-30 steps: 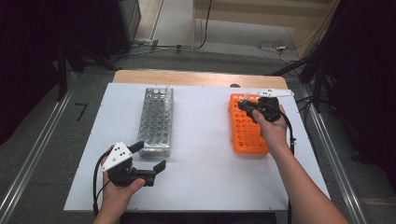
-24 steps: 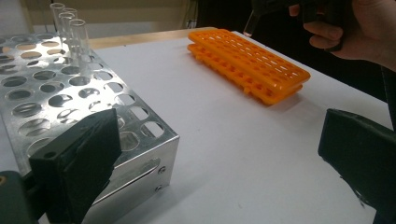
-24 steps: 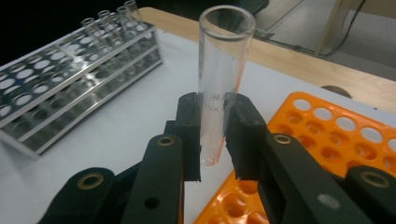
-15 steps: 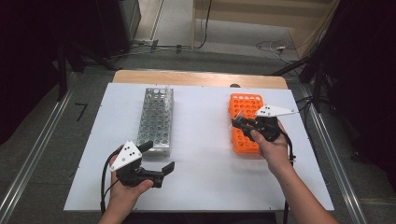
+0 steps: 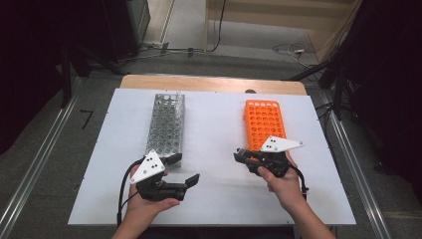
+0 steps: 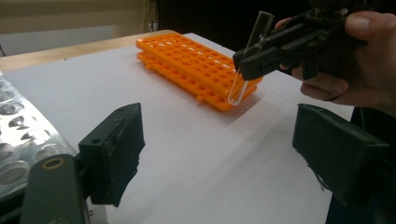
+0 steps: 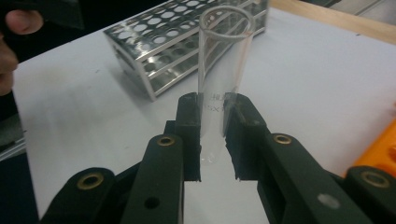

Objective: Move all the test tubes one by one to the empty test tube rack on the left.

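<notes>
Glass test tube (image 7: 219, 88) stands upright, clamped between the right gripper (image 7: 212, 140) pads — just beside the orange rack (image 5: 264, 124). Left gripper (image 5: 181, 169), jaws apart and just closing on nothing, sits near the metal rack (image 5: 165, 124).

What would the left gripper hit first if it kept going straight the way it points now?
Probably the test tube clamped in the right gripper, with the orange rack behind it; depth is unclear, and the left gripper has empty jaws.

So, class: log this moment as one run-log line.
right tool: shut on glass tube | left tool: open, just been closing, nothing between | orange rack: empty
</notes>
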The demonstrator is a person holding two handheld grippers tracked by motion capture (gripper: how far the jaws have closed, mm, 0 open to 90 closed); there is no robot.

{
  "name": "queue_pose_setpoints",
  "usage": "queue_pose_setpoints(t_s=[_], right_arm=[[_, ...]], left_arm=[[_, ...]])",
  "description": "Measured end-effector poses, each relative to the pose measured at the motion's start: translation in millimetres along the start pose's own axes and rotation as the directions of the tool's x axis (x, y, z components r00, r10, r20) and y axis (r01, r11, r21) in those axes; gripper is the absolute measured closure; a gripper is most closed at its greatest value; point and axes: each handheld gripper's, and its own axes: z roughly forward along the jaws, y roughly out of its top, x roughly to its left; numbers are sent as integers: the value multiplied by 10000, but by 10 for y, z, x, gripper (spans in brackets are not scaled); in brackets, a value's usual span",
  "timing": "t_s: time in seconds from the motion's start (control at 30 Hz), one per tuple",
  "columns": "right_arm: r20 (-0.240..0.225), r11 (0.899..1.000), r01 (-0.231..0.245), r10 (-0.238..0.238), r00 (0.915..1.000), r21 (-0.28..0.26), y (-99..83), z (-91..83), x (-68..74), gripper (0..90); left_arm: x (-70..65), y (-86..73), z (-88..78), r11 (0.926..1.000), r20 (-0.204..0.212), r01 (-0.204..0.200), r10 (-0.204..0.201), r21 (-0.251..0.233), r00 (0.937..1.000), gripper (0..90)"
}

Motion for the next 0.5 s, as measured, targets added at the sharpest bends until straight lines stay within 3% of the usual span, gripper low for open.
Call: queue_pose_setpoints(t_s=[0.23,0.5], right_arm=[[-630,9984,460,-440,9970,314,-75,133,243,735],[-1238,9916,1102,-1011,9871,684,-85,296,509,735]], left_arm=[[-52,9,66,10000,704,-61,62,-8,9975,343],[-97,17,93,9994,996,-294,309,-161,9945,507]])
